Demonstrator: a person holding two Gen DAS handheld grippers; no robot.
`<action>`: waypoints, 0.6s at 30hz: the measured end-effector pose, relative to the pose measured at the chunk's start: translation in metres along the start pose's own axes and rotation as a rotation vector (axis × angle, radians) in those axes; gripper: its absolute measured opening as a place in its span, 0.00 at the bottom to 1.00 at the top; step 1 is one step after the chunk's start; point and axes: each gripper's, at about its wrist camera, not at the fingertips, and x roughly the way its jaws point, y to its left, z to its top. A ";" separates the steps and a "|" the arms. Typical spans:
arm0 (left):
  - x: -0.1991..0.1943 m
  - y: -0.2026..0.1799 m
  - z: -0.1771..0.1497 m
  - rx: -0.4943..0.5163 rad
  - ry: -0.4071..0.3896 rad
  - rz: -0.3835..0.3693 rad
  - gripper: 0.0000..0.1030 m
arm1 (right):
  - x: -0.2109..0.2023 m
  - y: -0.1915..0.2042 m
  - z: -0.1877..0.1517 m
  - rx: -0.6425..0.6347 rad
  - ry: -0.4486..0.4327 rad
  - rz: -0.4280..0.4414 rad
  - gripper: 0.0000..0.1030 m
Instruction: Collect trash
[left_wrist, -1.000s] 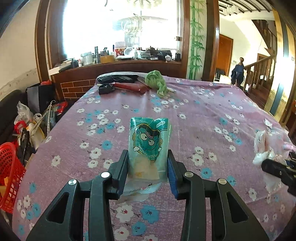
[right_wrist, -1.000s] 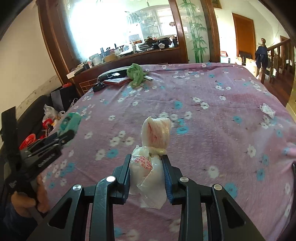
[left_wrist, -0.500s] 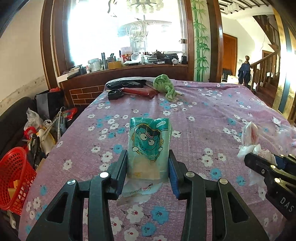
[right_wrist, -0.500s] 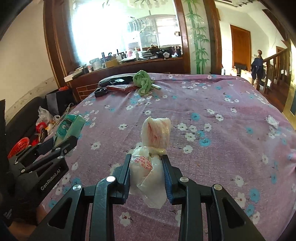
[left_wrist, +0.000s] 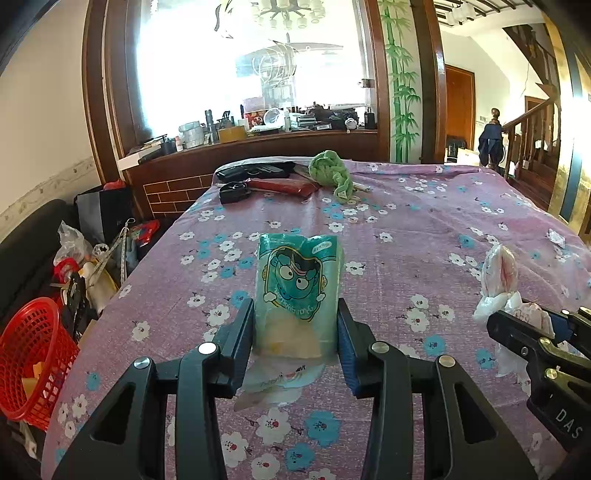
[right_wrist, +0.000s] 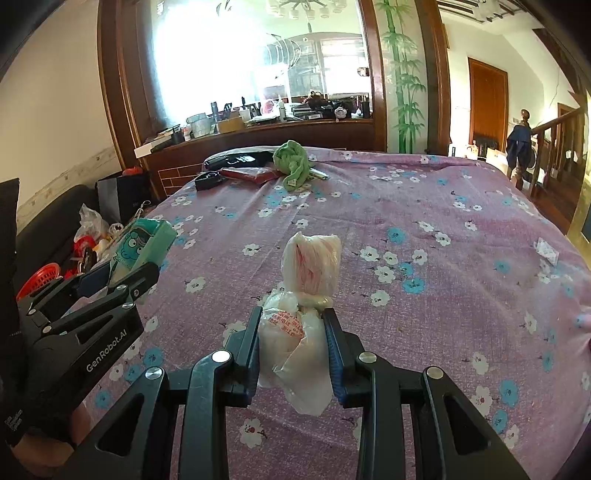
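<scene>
My left gripper (left_wrist: 295, 328) is shut on a teal snack packet (left_wrist: 297, 291) with a cartoon face, held above the purple flowered tablecloth (left_wrist: 406, 229). My right gripper (right_wrist: 291, 343) is shut on a knotted white and pink plastic bag (right_wrist: 310, 273), also held above the cloth. Each gripper shows in the other view: the right one with its bag at the right edge (left_wrist: 532, 332), the left one with its packet at the left (right_wrist: 122, 280). A small white wrapper (right_wrist: 546, 251) lies on the cloth at the far right.
A red basket (left_wrist: 29, 358) stands on the floor left of the table, beside bags and clutter (left_wrist: 85, 258). At the table's far end lie a green cloth (left_wrist: 330, 173), a red case (left_wrist: 284, 184) and black items (left_wrist: 255, 170). A wooden counter (left_wrist: 258, 147) stands behind.
Both grippers have risen and pulled back a little with their loads; the far end of the table now looks farther. The right gripper shows more fully in the left wrist view.
</scene>
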 end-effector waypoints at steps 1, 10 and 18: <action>0.000 0.000 0.000 0.000 0.000 0.001 0.39 | 0.000 -0.001 0.000 0.001 0.000 -0.001 0.33; 0.000 0.000 0.000 0.006 -0.011 0.014 0.39 | 0.002 -0.002 0.001 0.005 -0.003 -0.010 0.33; -0.001 -0.001 0.000 0.009 -0.015 0.017 0.39 | 0.002 -0.002 0.001 0.008 -0.006 -0.013 0.32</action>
